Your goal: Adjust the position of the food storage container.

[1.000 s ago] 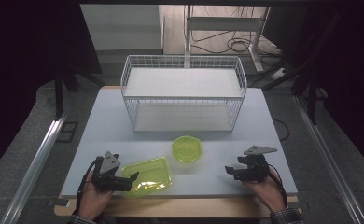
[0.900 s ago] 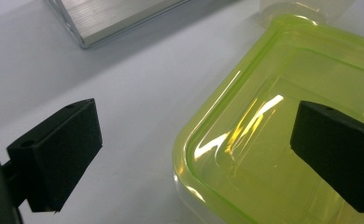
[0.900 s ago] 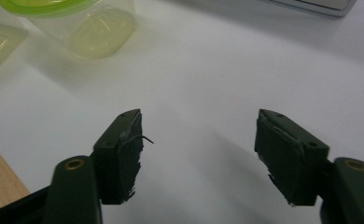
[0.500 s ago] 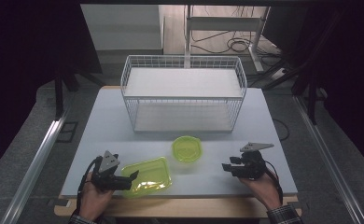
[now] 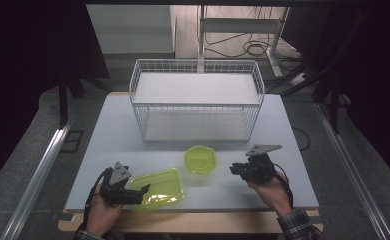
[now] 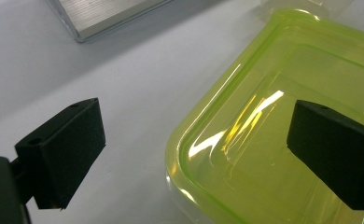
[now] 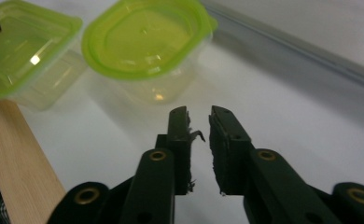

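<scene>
A rectangular yellow-green lidded container (image 5: 158,189) lies near the table's front edge. My left gripper (image 5: 133,192) is at its left end and open wide. In the left gripper view one pad (image 6: 61,149) hangs over the bare table and the other over the lid (image 6: 287,93), with the container's corner between them, untouched. A rounded green-lidded container (image 5: 200,159) stands behind it. To its right my right gripper (image 5: 235,170) points at the rounded container (image 7: 145,39). Its jaws (image 7: 199,114) have just been closing and stand a narrow gap apart, with nothing between them.
A white wire basket (image 5: 197,100) with a flat white shelf stands at the back middle of the grey table (image 5: 103,145). The wooden front edge (image 7: 26,168) of the table runs just below the containers. A metal rail (image 5: 43,170) lies on the floor at the left.
The right gripper has moved left and a little farther from the person, toward the rounded container, and its jaws have narrowed. The left gripper and both containers have stayed put.
</scene>
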`<state>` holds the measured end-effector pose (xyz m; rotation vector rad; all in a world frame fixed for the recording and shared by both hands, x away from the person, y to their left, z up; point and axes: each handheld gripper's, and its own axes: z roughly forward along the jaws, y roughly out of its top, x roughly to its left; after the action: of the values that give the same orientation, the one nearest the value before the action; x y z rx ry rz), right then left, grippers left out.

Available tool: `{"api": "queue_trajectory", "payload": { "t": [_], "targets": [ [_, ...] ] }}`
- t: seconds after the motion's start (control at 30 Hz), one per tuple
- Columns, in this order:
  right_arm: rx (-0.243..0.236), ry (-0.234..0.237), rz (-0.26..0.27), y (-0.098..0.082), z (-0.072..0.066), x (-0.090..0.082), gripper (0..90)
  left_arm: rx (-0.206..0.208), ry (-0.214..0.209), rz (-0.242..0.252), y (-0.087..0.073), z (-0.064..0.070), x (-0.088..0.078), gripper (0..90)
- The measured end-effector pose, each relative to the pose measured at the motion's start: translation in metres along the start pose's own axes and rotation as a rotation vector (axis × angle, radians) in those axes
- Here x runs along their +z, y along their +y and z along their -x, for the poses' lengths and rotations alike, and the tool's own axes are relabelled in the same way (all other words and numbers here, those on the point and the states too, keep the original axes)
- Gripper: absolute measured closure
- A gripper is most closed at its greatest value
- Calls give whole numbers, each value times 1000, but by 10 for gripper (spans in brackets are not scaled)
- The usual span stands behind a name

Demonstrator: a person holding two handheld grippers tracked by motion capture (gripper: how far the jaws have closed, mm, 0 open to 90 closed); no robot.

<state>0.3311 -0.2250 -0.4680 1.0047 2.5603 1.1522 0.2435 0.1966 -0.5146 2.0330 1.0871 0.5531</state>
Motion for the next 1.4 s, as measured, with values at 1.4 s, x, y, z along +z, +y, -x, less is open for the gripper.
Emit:
{"api": "queue_trajectory", "payload": {
  "t": [1.4],
  "targets": [
    [-186, 127, -18, 87, -62, 99, 892, 14, -6, 9, -1, -1, 0, 38]
  ]
}}
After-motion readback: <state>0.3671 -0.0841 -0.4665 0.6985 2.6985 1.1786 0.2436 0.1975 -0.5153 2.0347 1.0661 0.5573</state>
